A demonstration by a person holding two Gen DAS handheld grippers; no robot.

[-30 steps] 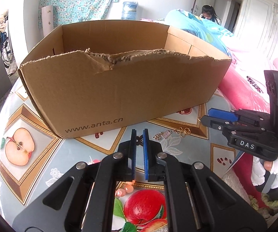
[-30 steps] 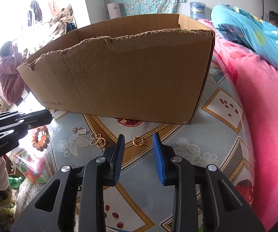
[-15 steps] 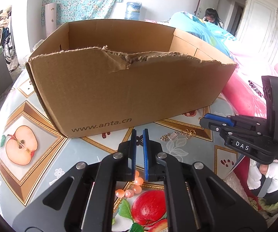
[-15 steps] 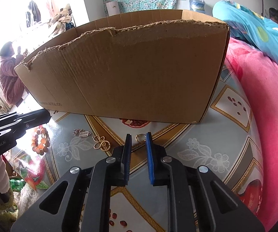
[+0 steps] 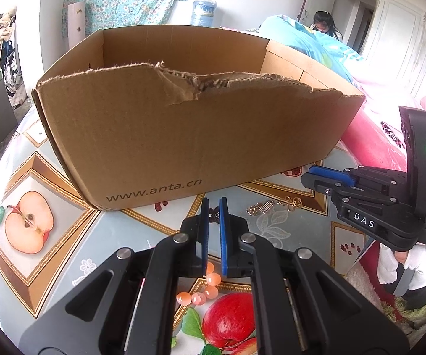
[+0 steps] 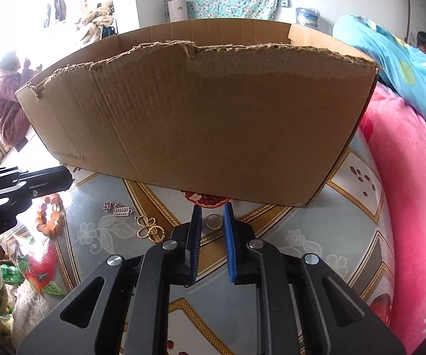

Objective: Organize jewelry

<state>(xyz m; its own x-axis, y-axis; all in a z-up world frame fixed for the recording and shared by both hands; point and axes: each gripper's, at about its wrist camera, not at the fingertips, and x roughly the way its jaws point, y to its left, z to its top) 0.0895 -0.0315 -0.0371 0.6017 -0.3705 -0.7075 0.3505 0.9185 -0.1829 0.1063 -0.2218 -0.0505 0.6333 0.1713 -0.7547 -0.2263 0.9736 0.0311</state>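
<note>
I see a big brown box standing on the desk, which has a cloth with fruit pictures on it. My left gripper hangs low over the desk in front of the box, and its blue jaws have just a thin gap between them, with nothing in it. Under that gripper lies a string of orange beads. From my right camera the beads sit on the left, right under the tip of the left gripper. My right gripper is close to the desk too. Its jaws are a little way apart, and a small gold ring lies on the desk between the two tips. I cannot tell if the jaws touch the ring. To the left of the ring is a curly gold pin, and just past that is a small silver chain piece. All of these lie on the desk in front of the box, outside it. A pink blanket is beside the desk on the right.
</note>
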